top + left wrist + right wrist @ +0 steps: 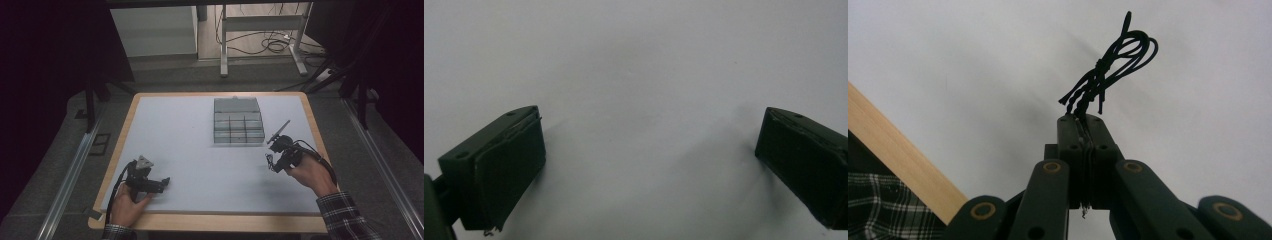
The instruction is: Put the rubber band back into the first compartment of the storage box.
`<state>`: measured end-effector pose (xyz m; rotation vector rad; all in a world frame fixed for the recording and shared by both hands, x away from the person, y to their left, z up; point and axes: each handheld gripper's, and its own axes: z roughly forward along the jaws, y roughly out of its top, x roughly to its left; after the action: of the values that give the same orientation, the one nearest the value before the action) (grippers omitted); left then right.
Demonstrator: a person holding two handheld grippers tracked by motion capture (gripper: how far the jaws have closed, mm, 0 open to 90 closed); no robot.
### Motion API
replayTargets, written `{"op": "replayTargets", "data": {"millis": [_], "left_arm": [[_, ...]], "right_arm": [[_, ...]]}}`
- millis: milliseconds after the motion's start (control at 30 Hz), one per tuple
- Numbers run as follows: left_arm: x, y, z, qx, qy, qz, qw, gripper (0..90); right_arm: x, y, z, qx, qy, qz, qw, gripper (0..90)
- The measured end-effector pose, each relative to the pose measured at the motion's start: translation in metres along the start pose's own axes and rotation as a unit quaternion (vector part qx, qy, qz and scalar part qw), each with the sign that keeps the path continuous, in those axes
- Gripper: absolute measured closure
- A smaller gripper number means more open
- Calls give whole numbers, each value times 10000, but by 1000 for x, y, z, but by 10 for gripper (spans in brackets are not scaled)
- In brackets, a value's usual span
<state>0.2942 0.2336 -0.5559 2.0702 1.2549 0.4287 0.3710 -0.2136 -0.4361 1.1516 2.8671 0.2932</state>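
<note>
Right gripper (1082,120): fingers closed on black cord bundle (1113,67), near compartment box (238,121). Left gripper (649,155): fingers wide, empty, near-left on table (200,165). Likely next: carry cords to a compartment.

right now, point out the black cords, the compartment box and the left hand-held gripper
black cords (1113,67), right gripper view, on the twisted strands above the shut jaws
compartment box (238,106), high view, on its grey lid
left hand-held gripper (166,181), high view, between its fingertips

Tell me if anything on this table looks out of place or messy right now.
Nothing looks spilled or damaged. The compartment box sits square on the white mat, open. The only loose-looking item is a small bundle of black cords, pinched in the shut right gripper. The left gripper is open, holding nothing.
</note>
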Motion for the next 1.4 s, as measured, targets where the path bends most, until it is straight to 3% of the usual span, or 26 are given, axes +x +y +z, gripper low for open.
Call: {"op": "replayTargets", "data": {"millis": [267,567,833,1000,1400], "left_arm": [[0,0,0,0,0,-1,10000,0],[0,0,0,0,0,0,10000,0],[0,0,0,1,0,1,10000,0],[0,0,0,-1,1,1,10000,0],[0,0,0,-1,1,2,10000,0]], "right_arm": [[-2,2,-5,-588,-27,37,9983,870],[-4,3,-3,-990,-25,121,9950,870],[-3,8,-3,-1379,-39,128,9904,869],[-3,10,-1,-1748,-70,164,9844,868],[-4,20,5,-2134,-136,151,9768,865]]}}
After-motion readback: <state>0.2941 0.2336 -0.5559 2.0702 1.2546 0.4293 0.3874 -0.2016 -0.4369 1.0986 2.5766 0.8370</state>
